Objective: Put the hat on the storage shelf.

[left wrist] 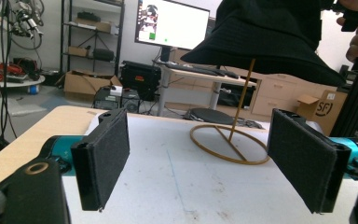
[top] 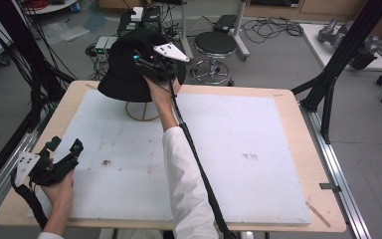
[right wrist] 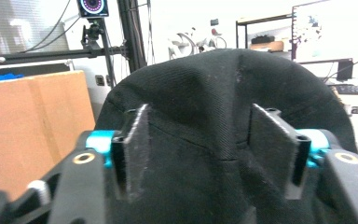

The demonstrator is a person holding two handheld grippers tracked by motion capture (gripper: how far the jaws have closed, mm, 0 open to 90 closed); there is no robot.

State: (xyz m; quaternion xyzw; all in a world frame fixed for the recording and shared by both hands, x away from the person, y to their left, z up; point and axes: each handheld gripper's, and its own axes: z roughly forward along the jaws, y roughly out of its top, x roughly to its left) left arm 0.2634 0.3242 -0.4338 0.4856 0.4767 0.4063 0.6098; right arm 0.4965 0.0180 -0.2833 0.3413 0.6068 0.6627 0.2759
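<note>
Lab floor w/ cables and a stool behind; white mat [top: 219,149] covers the desk [top: 298,149]. Black bucket hat [top: 129,69] sits atop a thin wire stand [top: 142,113] at the desk's far-left part. Right claw [right wrist: 198,140] is up at the hat's crown, pads either side of a fabric ridge, spread partway, not squeezing it. Left claw [left wrist: 209,156] hovers low over the near-left desk corner, spread wide, nothing between pads, well apart from the hat.

Table's white mat [top: 219,164] lies free; hat [top: 124,74] on its stand [top: 142,112] blocks the far-left corner.
</note>
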